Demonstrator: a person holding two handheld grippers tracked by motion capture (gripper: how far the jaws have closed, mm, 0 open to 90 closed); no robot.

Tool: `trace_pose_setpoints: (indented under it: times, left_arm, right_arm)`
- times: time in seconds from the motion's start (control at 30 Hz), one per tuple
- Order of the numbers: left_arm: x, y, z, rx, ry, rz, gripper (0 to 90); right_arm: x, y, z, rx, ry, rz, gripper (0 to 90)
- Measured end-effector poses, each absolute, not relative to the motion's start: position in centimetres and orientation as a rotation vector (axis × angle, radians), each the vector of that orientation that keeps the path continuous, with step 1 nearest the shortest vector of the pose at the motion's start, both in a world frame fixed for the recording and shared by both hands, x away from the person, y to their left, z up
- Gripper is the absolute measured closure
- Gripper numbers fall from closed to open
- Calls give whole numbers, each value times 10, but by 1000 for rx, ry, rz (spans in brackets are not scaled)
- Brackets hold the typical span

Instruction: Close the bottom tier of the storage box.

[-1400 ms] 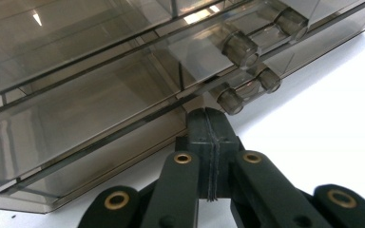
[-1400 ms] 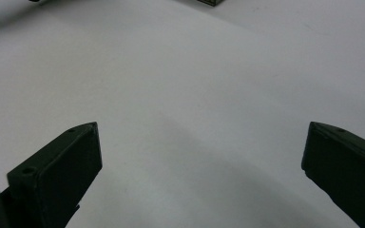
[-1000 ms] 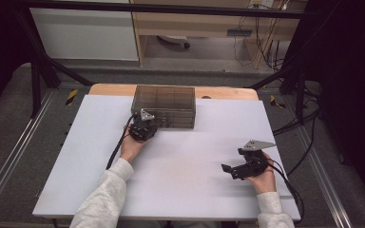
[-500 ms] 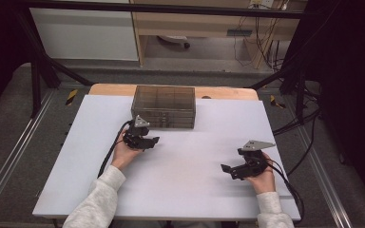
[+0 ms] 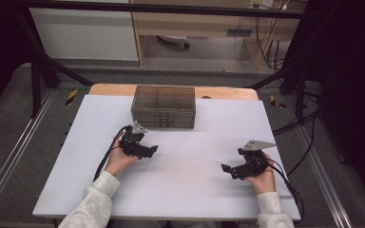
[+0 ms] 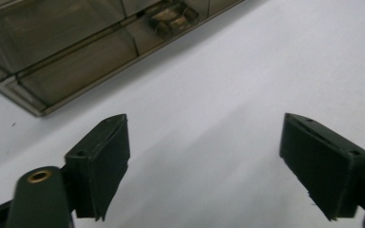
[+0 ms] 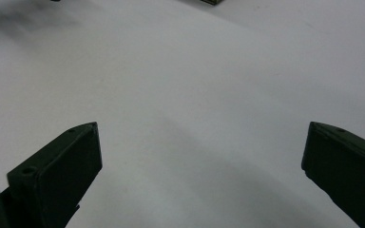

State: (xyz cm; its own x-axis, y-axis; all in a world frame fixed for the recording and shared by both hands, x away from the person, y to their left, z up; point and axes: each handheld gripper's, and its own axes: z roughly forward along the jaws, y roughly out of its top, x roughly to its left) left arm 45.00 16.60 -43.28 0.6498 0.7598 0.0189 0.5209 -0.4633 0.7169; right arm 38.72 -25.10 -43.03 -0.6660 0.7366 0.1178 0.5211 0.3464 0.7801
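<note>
- At the far middle of the white worktop (image 5: 180,190) stands a smoky see-through drawer box (image 5: 163,106), its front towards the person
- Through its clear top, dividers show, and its front is split into shallow drawers
- Just in front of the box, a little to its left, the left gripper (image 5: 147,151) sits in the person's left hand (image 5: 118,161), near the box but not touching it
- Its fingers (image 6: 100,164) have just been opening and now stand wide apart, with only bare worktop between them
- From the left gripper view the box (image 6: 71,57) fills the upper left corner, tilted, and a small clear handle (image 6: 173,19) shows on one drawer front
- A black cable (image 5: 105,159) loops from the left gripper back past the wrist
- Well apart, near the right front of the worktop, the right gripper (image 5: 230,169) rests in the person's right hand (image 5: 261,178), a grey three-cornered plate (image 5: 258,144) on top of it
- Its fingers (image 7: 62,171) are spread wide too, pointing left across the worktop, with nothing between them
- Both forearms wear pale grey sleeves (image 5: 92,206) that come in from the near edge
- Beyond the white sheet a strip of wooden tabletop (image 5: 223,92) shows on each side of the box
</note>
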Motion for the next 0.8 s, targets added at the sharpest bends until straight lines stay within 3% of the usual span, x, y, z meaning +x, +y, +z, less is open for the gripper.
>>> trace_pose_setpoints:
  times: [0.33, 0.8]
  left_arm:
    - [434, 179, -431, 2191, 973, 423, 37]
    - [408, 201, -428, 2183, 972, 443, 38]
  right_arm:
    - [387, -251, -430, 1128, 2356, 1225, 4]
    - [387, -251, -430, 1126, 2359, 1226, 3]
